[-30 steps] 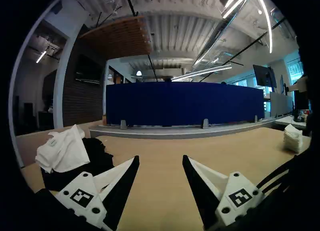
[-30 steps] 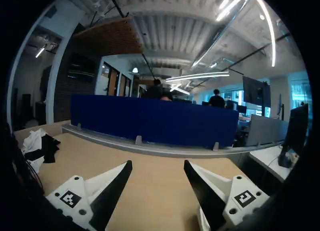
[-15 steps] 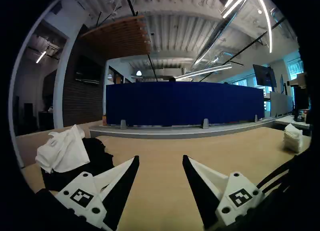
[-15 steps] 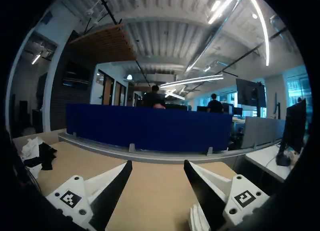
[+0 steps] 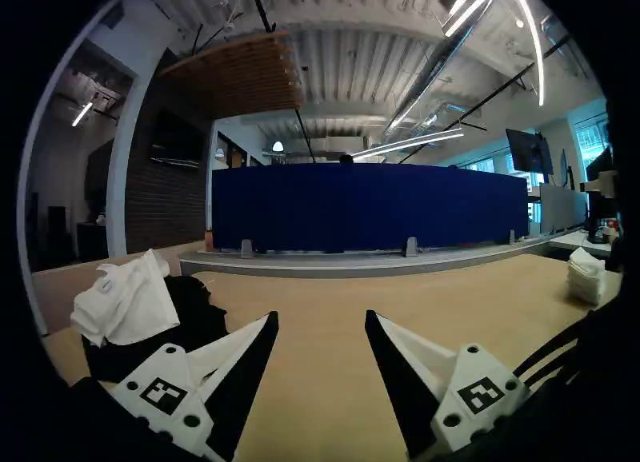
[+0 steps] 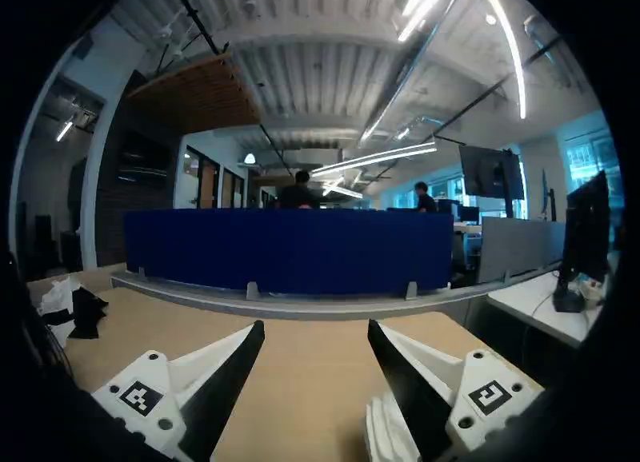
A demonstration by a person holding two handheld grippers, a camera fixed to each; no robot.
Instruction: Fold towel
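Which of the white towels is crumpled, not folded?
The towel lying on the black cloth; the other white ones sit in a neat folded stack.

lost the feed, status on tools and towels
Left tool, right tool open, empty. Crumpled towels beside left tool, folded stack beside right. Nothing blocking.

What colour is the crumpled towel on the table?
The towel is white; best seen in the left gripper view.
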